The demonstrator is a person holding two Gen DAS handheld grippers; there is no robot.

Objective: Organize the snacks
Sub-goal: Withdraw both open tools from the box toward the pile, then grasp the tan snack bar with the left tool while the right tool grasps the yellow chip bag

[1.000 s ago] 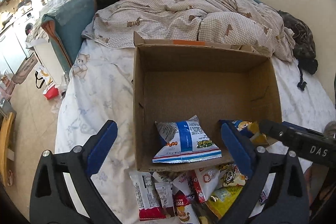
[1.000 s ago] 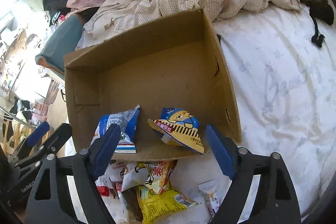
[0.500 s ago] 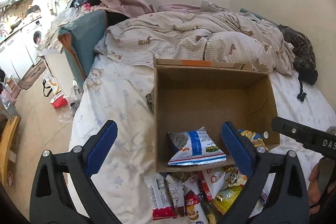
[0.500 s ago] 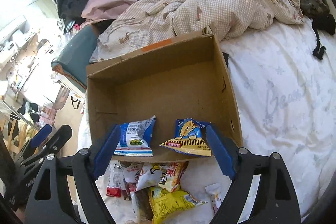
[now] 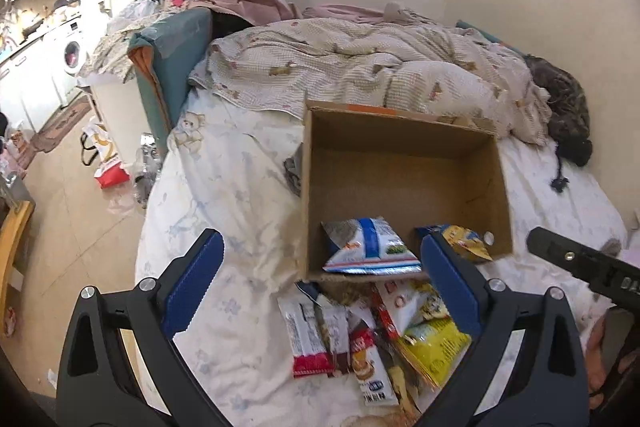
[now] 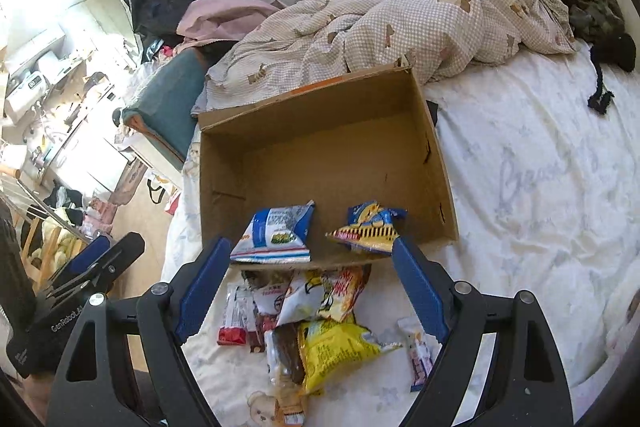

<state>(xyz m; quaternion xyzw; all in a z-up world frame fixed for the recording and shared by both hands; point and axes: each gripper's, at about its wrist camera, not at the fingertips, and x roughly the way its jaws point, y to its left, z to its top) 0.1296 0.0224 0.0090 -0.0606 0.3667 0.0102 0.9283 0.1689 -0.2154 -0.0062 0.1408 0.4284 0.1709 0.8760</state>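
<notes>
Both claws are mine: left claw point(image 5: 320, 279) and right claw point(image 6: 310, 283) gape wide with nothing held, hovering above the bed point(image 6: 540, 167). Between their tips, loose snacks point(image 6: 320, 327) lie heaped on the sheet just before the cardboard box point(image 6: 440, 163). Inside the box, near its front edge, a blue-and-white packet point(image 6: 276, 233) and a blue-and-yellow packet point(image 6: 370, 227) sit side by side, apart.

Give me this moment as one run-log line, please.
left gripper: open, empty | right gripper: open, empty | cardboard box: two packets | snack pile: outside
</notes>
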